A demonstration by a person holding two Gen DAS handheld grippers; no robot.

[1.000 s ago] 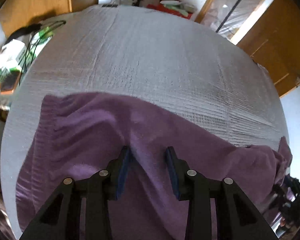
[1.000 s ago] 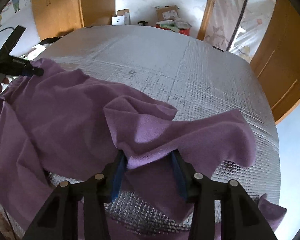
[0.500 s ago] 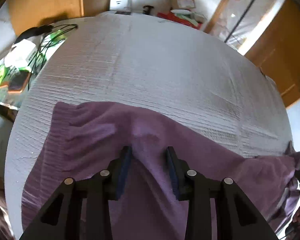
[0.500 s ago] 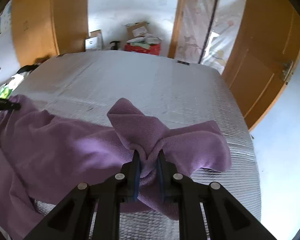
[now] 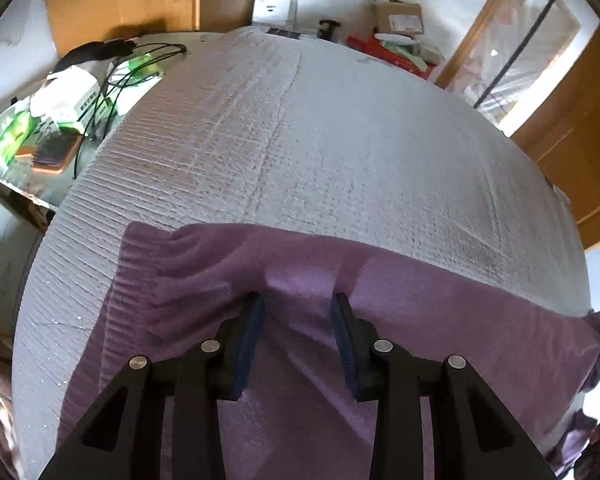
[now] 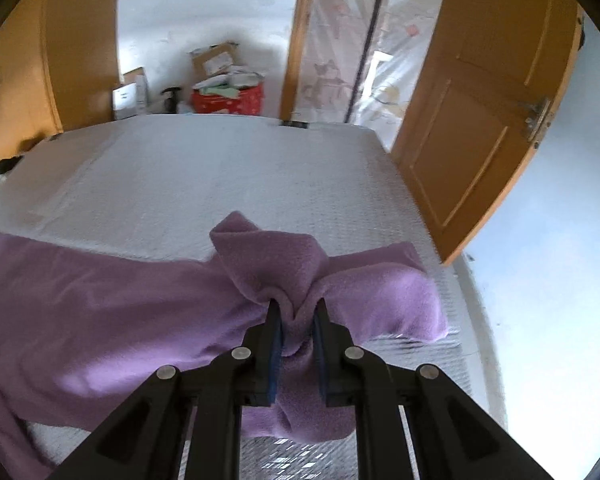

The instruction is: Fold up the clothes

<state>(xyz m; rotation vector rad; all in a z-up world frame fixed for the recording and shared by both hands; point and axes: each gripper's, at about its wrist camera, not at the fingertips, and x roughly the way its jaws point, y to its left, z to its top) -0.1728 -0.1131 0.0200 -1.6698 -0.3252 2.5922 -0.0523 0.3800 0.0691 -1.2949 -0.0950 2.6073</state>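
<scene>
A purple fleece garment [image 5: 420, 304] lies across the near part of a bed covered with a silvery quilted sheet [image 5: 340, 140]. My left gripper [image 5: 298, 300] stands with its jaws apart over the garment, with a fold of fabric between the blue pads. My right gripper [image 6: 296, 308] is shut on a bunched fold of the same garment [image 6: 100, 312], which rises above the fingers and hangs lifted off the sheet [image 6: 220, 176]. The garment stretches to the left from it.
A side table [image 5: 60, 120] with boxes, cables and a brush stands left of the bed. Cardboard boxes and a red box [image 6: 228, 98] sit on the floor beyond the far end. A wooden door [image 6: 480, 128] stands open at the right.
My right gripper closed on the garment fold and lifted it, pulling back toward the near edge. The garment's far edge in the left wrist view has slid nearer. The left jaws stayed apart.
</scene>
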